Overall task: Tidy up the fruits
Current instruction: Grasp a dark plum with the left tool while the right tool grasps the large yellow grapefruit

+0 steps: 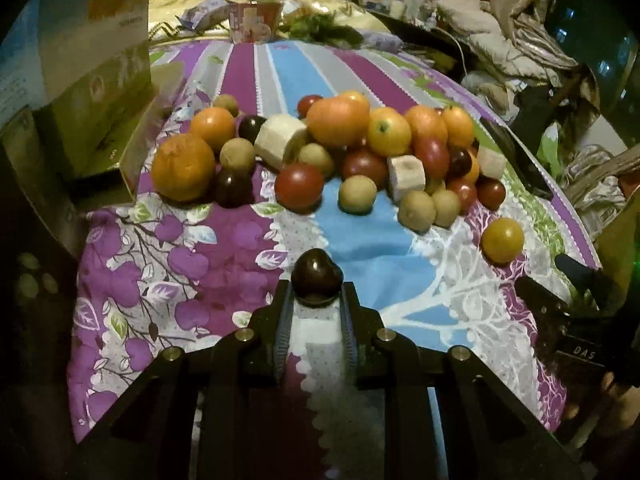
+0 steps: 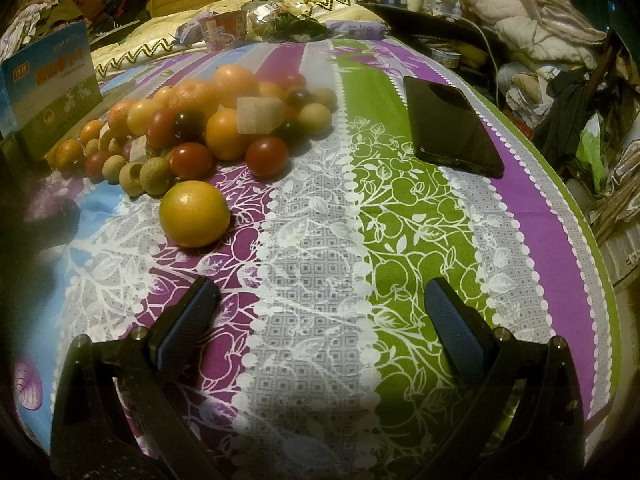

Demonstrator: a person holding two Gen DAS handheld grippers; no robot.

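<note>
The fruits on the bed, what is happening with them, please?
A person is sorting a pile of fruits on a patterned bedsheet. The left hand-held gripper is shut on a dark cherry tomato, away from the pile. The right hand-held gripper is open and holds nothing; a lone orange lies just ahead of it. A black phone rests nearby.

Both views are dim, warm and grainy, with heavy fisheye bending and black vignette at the corners. Small highlights glint on the fruit (image 1: 340, 148). The bedsheet's (image 2: 320, 240) near edge blurs into shadow.
</note>
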